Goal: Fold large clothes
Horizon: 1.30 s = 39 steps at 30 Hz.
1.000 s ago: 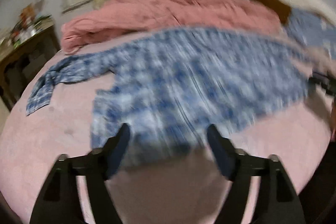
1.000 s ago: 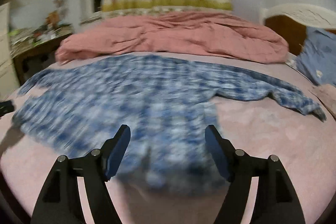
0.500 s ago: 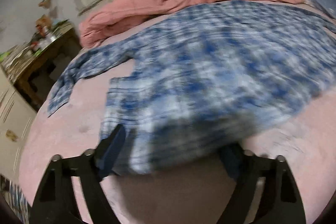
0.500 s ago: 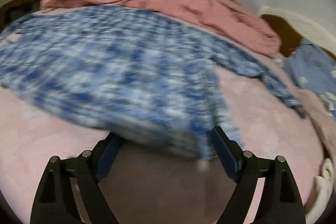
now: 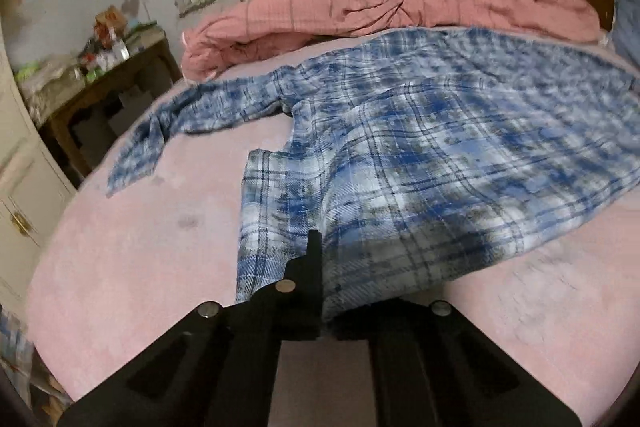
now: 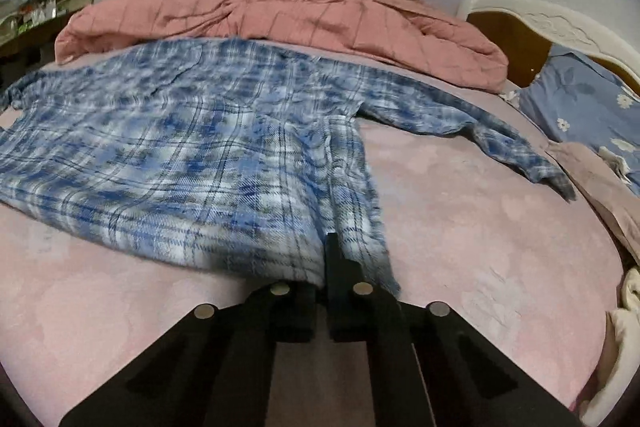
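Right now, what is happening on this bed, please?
A person with a gripper in each hand is starting to fold a blue and white plaid flannel shirt spread on the pink bedsheet. The left gripper and right gripper have just closed on the shirt's near hem. A crumpled pink quilt lies behind.

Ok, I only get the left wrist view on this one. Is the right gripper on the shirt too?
Observer: Yes. The right gripper is on the near hem of the blue plaid flannel shirt; its jaws have just closed, with the cloth pinched between them.
Operator: And the sleeve on that side?
Observer: That right sleeve lies stretched out flat on the pink bed sheet, and its cuff ends beside a dusty-pink cloth.
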### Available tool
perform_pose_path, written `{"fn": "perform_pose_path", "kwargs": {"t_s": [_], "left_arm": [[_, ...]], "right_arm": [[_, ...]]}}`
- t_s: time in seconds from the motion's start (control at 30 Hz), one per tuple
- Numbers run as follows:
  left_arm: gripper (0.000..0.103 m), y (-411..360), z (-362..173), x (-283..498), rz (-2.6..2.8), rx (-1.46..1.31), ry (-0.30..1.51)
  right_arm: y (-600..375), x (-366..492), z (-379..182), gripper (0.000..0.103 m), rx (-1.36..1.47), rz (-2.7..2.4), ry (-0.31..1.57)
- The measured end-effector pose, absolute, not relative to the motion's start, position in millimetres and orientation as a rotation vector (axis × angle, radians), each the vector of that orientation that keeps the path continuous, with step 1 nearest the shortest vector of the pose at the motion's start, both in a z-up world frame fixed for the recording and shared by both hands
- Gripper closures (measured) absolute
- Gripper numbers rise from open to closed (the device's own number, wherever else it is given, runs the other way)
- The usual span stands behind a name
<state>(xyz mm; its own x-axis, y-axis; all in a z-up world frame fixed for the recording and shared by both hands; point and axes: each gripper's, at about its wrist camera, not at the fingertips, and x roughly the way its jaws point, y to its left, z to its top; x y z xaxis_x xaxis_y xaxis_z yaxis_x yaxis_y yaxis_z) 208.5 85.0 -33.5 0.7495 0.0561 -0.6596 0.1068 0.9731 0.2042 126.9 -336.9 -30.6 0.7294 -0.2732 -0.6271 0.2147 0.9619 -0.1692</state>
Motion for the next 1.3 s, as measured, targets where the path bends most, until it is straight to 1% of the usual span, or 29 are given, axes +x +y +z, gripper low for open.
{"fn": "perform_pose_path", "kwargs": {"t_s": [0.07,0.17,0.23,0.3,0.37,0.63,0.67,0.7,0.73,0.77,0.8,0.83,0.87,0.93,0.97,1.0,1.03,1.07,1.1,1.13,1.3], "left_arm": [[0.1,89.4,-33.2,196.9,-0.052,0.218,0.735],[0.092,88.1,-37.8,193.2,-0.04,0.243,0.749],[0.084,87.8,-37.4,192.5,-0.045,0.254,0.738],[0.057,89.5,-31.9,188.1,-0.048,0.254,0.706],[0.05,94.5,-26.6,184.1,-0.037,0.24,0.672],[0.051,107.0,-35.0,200.3,-0.039,0.22,0.712],[0.054,109.5,-36.9,203.4,-0.029,0.203,0.725],[0.063,110.0,-37.8,203.7,-0.033,0.193,0.729],[0.068,110.4,-37.1,204.4,-0.043,0.186,0.728],[0.083,110.3,-35.6,204.8,-0.052,0.176,0.723],[0.094,109.7,-33.4,204.8,-0.064,0.163,0.717],[0.096,108.4,-31.7,204.5,-0.076,0.152,0.715],[0.097,106.9,-29.5,203.9,-0.077,0.148,0.71],[0.098,103.7,-25.5,202.3,-0.066,0.151,0.699],[0.098,103.4,-24.2,202.5,-0.064,0.147,0.698],[0.098,103.6,-22.9,202.7,-0.064,0.141,0.699],[0.098,103.9,-21.8,203.6,-0.064,0.136,0.702],[0.098,104.5,-20.7,205.2,-0.063,0.128,0.707],[0.099,105.5,-19.2,206.9,-0.066,0.115,0.714],[0.099,107.2,-17.3,208.5,-0.069,0.096,0.721],[0.099,109.7,5.2,216.3,-0.088,0.044,0.73]], "right_arm": [[-341.4,113.0,-29.8,0.1,-0.048,-0.253,0.703],[-349.3,99.6,-32.6,0.1,0.002,-0.226,0.715],[-352.5,100.7,-33.2,0.099,0.014,-0.221,0.722],[-352.1,102.1,-31.0,0.099,0.005,-0.222,0.719],[-351.2,101.7,-30.6,0.099,0.002,-0.219,0.712],[-349.0,107.1,-36.3,0.098,-0.042,-0.203,0.753],[-349.5,107.6,-37.0,0.097,-0.038,-0.203,0.758],[-349.7,107.6,-36.6,0.097,-0.037,-0.204,0.756],[-349.8,107.8,-36.7,0.097,-0.036,-0.204,0.756],[-350.9,109.0,-36.0,0.097,-0.031,-0.206,0.757],[-351.8,108.9,-35.7,0.097,-0.022,-0.205,0.754],[-354.0,107.8,-34.2,0.095,-0.003,-0.201,0.744],[-354.8,106.8,-32.9,0.093,0.003,-0.204,0.736],[-352.3,102.2,-29.7,0.075,-0.028,-0.229,0.7],[-351.2,101.0,-28.8,0.071,-0.046,-0.234,0.687],[-350.9,100.8,-28.5,0.063,-0.061,-0.236,0.683],[-350.6,102.1,-29.1,0.063,-0.07,-0.234,0.692],[-351.2,105.4,-30.4,0.063,-0.073,-0.217,0.71],[-350.7,108.3,-31.6,0.076,-0.083,-0.201,0.724],[-350.5,111.3,-32.3,0.098,-0.095,-0.195,0.734],[-358.6,117.4,-14.0,0.099,-0.024,-0.13,0.725]]}}
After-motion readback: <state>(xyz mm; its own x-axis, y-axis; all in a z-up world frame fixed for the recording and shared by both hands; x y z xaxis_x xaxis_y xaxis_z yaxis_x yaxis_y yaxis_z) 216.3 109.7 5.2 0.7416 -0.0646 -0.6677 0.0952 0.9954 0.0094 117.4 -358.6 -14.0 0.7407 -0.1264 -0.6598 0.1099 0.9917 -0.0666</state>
